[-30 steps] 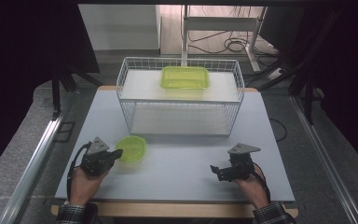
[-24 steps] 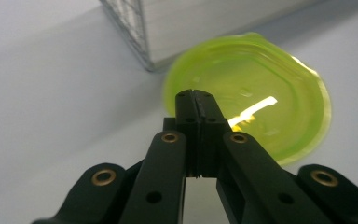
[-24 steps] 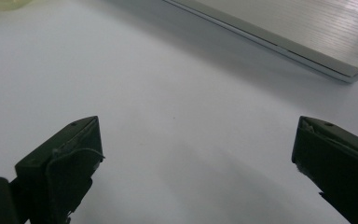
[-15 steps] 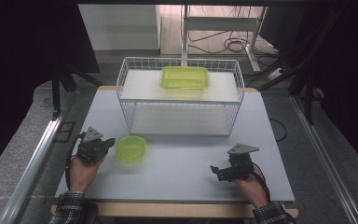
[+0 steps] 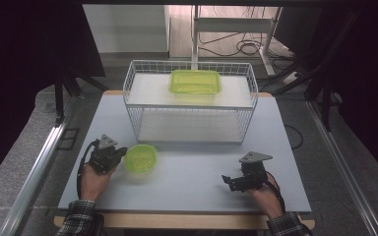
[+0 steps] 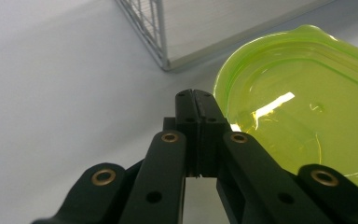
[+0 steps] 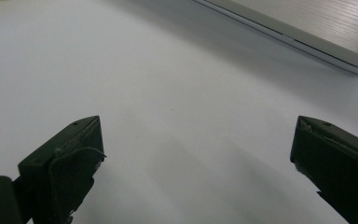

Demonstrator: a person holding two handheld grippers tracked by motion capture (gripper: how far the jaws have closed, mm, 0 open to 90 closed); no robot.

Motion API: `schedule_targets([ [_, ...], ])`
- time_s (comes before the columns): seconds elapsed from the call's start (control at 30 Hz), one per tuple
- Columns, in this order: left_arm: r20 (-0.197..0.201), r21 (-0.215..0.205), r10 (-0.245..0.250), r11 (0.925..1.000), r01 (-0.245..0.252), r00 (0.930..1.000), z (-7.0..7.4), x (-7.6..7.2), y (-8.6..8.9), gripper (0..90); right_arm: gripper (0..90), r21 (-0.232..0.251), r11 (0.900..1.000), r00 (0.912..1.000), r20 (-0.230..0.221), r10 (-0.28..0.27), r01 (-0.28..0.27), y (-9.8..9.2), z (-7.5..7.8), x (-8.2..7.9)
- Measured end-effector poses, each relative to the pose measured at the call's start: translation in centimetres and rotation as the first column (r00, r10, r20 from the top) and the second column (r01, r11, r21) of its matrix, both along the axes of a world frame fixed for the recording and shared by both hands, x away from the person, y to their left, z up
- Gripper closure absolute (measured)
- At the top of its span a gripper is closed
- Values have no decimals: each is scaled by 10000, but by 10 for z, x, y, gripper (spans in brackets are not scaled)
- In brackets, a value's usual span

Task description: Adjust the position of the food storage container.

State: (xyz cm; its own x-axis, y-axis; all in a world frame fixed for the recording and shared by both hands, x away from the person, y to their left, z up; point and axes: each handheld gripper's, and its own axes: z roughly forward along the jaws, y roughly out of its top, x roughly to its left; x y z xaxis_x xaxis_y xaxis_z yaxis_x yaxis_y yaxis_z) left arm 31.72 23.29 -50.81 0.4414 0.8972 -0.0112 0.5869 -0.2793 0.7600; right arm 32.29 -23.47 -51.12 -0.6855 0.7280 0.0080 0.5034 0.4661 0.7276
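Left claw [image 5: 120, 153] has its jaws pressed together; right claw [image 5: 228, 181] holds its jaws wide apart.

jaws: standing wide apart at 7 and 4 o'clock, nothing sitting between
right gripper [image 7: 196, 163]: hovering over bare table [image 7: 144, 93]
basket base [image 7: 307, 28]: lying at 1 o'clock, well apart

A pale grey table [image 5: 192, 184] with a wooden front edge carries everything. A white wire basket [image 5: 191, 125] stands on its far half, with a flat white floor panel; a green rectangular container [image 5: 195, 81] sits at the basket's back, though whether it rests on that floor or higher cannot be told. Near the table's front left, a small green bowl [image 5: 141, 158] lies directly on the surface, just in front of the basket's left corner.
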Motion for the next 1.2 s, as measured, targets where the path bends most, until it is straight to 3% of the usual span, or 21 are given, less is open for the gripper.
schedule_targets([
  [0.3,-105,-24,-509,9987,509,9986,2,-6,-25,900,28,-122,9999,10000,-7,-44,44,1,-1,1],
  [0.6,-100,258,-1463,9889,1465,9892,6,-13,-61,900,28,-186,9998,10000,29,-56,57,2,-2,1],
  [0.7,160,338,-1290,9912,1284,9915,8,-15,-57,900,28,-173,9998,10000,37,-69,69,2,-2,1],
  [0.8,63,168,-1162,9931,1161,9932,7,-19,-46,900,29,-175,9998,10000,32,-90,90,0,-2,1],
  [0.87,-298,14,-1548,9879,1549,9875,0,-22,-40,900,29,-126,9999,9999,27,-107,108,0,-2,2],
  [0.97,-762,104,-1950,9805,1964,9778,-7,-28,-37,900,30,-165,9998,10000,3,-88,88,-1,-3,2],
  [1.2,-1186,178,-2519,9666,2558,9604,-15,-33,-46,900,30,-112,9999,10000,7,-29,29,-1,-3,2],
])
